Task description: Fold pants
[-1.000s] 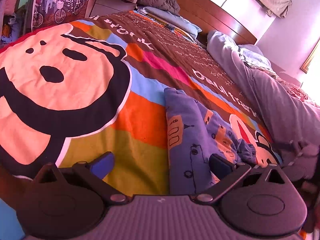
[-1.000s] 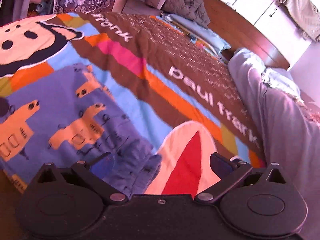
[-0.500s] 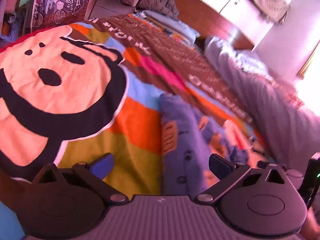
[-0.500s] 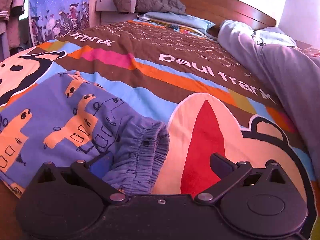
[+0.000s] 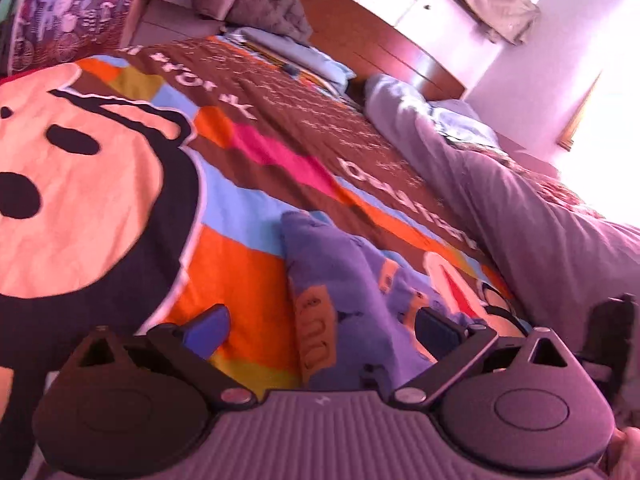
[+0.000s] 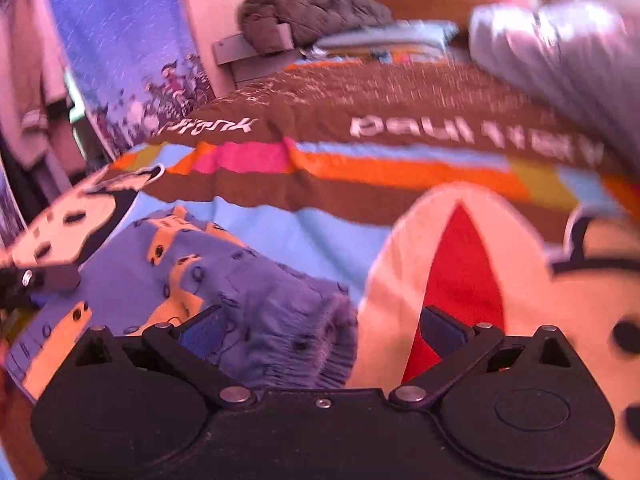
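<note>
A bedroom is shown, with a bed covered by a bright striped bedspread [image 5: 248, 264] printed with large cartoon faces and white lettering on a brown band. A wooden headboard [image 5: 384, 52] stands at the far end, and a grey duvet [image 5: 520, 216] is heaped along the right side of the bed.

In the left wrist view, the left gripper [image 5: 322, 326] is seen low over the bedspread with its jaws spread wide and nothing between them. The pants [image 5: 340, 280], blue with orange print, are laid on the bedspread ahead, mostly toward the right finger; only a narrow, foreshortened strip of them is presented here. A garment hung on a white wardrobe [image 5: 492, 0] and a bright window at the right edge are offered by this view alone. A dark part of the other tool [image 5: 612, 332] is glimpsed at the right edge.

In the right wrist view, which is blurred by motion, the right gripper [image 6: 320, 330] is likewise held wide apart and empty. The pants [image 6: 224, 276] are shown far more broadly here: the gathered waistband [image 6: 320, 340] lies bunched directly ahead between the fingers, nearer the left finger, and the legs stretch away to the left. A patterned blue curtain [image 6: 120, 52] and a quilted dark jacket [image 6: 312, 12] on a bedside cabinet are seen behind. The tip of the left tool [image 6: 40, 278] is caught at the left edge, over the far end of the pants.
</note>
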Available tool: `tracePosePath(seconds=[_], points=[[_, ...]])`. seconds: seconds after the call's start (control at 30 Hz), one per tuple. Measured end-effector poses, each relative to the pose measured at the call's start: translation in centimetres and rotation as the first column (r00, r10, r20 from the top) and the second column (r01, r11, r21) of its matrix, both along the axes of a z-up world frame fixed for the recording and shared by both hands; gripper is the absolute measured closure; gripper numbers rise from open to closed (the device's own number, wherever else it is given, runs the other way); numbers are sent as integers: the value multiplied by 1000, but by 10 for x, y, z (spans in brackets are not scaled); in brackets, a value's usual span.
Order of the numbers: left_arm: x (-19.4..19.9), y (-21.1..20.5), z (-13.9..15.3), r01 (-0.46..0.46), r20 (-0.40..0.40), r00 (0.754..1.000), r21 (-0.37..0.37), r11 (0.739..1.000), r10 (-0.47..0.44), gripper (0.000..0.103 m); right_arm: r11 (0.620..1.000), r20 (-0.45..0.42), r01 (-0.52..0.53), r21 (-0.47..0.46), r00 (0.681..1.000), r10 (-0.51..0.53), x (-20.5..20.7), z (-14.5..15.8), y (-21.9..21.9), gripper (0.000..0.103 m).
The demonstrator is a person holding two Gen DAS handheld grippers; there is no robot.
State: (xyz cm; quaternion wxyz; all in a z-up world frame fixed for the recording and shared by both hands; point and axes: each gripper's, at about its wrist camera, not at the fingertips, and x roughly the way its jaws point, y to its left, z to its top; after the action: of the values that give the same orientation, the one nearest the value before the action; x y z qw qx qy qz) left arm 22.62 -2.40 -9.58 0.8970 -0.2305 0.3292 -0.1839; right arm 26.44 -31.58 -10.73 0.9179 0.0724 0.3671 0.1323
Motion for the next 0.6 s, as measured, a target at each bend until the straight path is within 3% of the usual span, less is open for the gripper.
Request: tracePosePath(seconds=[0.13, 0.23, 0.47, 0.6], points=[[2, -4, -2, 61, -10, 998, -24, 998, -61, 4, 981, 1, -22, 190, 1000, 23, -4, -8, -18, 1], [3, -7, -3, 59, -20, 998, -2, 998, -59, 5, 941, -1, -59, 334, 998, 62, -11, -14, -25, 1], [1, -11, -4, 62, -24, 998, 31, 998, -61, 4, 885, -4, -45, 463, 999, 52, -14, -16, -43, 1], [1, -10, -3, 63, -24, 998, 30, 998, -62, 5, 890, -12, -66, 451, 997, 80, -16, -14, -38, 1]])
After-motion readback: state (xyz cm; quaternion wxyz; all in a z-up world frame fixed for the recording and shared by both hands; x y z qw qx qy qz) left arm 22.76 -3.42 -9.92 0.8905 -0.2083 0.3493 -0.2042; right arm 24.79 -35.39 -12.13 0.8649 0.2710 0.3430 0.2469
